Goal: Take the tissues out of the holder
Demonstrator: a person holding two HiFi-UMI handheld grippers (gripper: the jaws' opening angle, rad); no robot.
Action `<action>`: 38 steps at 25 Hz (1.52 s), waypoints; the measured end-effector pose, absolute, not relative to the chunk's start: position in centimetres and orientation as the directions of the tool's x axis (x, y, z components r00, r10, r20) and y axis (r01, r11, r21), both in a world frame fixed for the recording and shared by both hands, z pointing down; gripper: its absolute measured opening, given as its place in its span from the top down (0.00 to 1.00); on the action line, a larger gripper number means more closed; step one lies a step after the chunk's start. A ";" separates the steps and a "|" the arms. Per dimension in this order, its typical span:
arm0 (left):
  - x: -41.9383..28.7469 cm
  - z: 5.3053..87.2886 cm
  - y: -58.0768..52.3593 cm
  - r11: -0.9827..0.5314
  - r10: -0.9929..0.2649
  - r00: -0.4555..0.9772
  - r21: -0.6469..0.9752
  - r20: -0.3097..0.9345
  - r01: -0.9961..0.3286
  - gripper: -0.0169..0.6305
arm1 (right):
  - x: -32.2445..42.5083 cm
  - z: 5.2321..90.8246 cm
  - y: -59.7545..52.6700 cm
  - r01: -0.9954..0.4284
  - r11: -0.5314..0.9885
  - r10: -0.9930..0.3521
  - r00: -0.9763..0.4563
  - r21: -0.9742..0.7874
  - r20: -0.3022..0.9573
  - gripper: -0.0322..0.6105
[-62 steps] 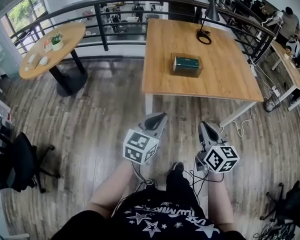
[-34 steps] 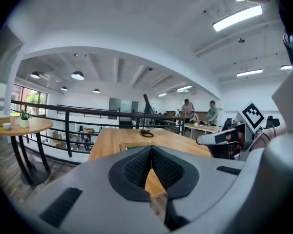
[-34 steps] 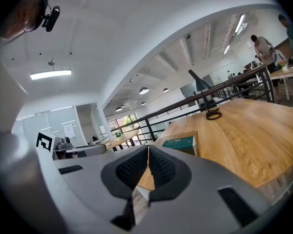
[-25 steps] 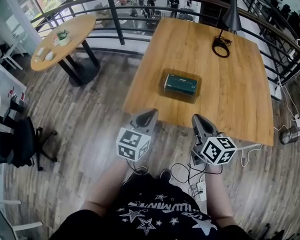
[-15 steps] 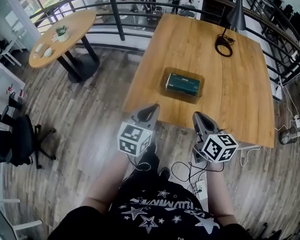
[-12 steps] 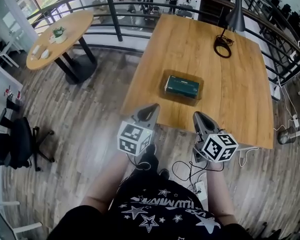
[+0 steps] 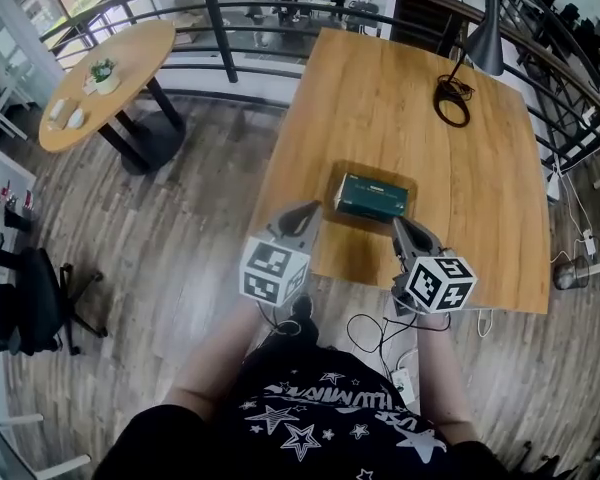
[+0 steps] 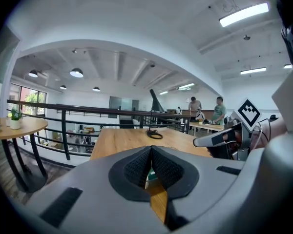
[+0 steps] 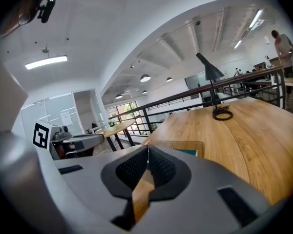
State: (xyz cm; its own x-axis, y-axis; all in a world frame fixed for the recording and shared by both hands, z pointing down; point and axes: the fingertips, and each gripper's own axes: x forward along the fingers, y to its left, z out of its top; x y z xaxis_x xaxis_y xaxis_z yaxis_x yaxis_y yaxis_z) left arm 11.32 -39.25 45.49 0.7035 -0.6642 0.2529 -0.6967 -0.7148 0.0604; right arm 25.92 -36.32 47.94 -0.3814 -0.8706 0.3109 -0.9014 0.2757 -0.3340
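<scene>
Wood table [image 7: 480,218], big rectangular one, fills the upper middle of the head view. Holder [image 7: 370,167] sits dead centre of the frame on the near half of the top, long side toward the person. Tissues [image 7: 372,194], a dark green pack, lie flat inside it, not yet out.

Left gripper [image 7: 302,212] is at the table's near-left edge, lower left of the holder. Right gripper [image 7: 406,227] is over the tabletop, just lower right of it. Neither touches holder or pack. Both point slightly down toward the box, so they flank it. My read: one side to steady the holder, the other to pull the pack.

Jaws: left gripper view shows the pads pressed together, nothing between them, only a green sliver of the pack past the tips. Right gripper view shows the same, pads together and empty, with the holder's clear wall just beyond.

Step looks like approach only. Both need to open before any grip. The holder looks light and loose on smooth wood, so a one-sided pull would likely drag it along.

Lamp [image 7: 485,43] and cable coil [image 7: 452,103] sit at the far end, upper right, well apart from the work.
</scene>
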 end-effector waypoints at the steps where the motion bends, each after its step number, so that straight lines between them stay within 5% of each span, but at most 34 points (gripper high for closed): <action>1: 11.3 45.7 -40.1 -0.715 -0.663 0.705 0.064 0.254 -0.696 0.95 | 25.9 48.2 -37.2 -0.907 0.271 -0.869 -0.375 -0.323 0.324 0.93; 13: 12.2 48.3 -47.4 -0.775 -0.570 0.767 0.116 0.293 -0.621 0.95 | 26.1 51.3 -44.8 -0.933 0.316 -0.796 -0.359 -0.170 0.488 0.92; 16: 12.2 48.6 -48.7 -0.788 -0.549 0.781 0.127 0.298 -0.602 0.95 | 25.0 52.5 -45.5 -0.905 0.406 -0.720 -0.402 -0.128 0.566 0.63; 28: 13.0 49.1 -51.3 -0.822 -0.490 0.819 0.156 0.297 -0.548 0.95 | 24.7 56.6 -46.7 -0.760 0.646 -0.486 -0.336 0.073 0.807 0.43; 38: 12.7 49.3 -52.3 -0.758 -0.564 0.761 0.164 0.319 -0.631 0.95 | 24.4 58.8 -47.0 -0.544 0.834 -0.305 -0.322 0.089 0.896 0.39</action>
State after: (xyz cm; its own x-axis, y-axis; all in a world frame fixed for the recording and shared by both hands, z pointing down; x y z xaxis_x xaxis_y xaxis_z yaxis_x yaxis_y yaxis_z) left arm 12.69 -52.31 49.25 0.7614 -0.5643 0.3192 -0.6309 -0.7583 0.1642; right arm 24.38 -47.01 58.81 -0.3221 -0.3051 0.8962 -0.5439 0.8344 0.0887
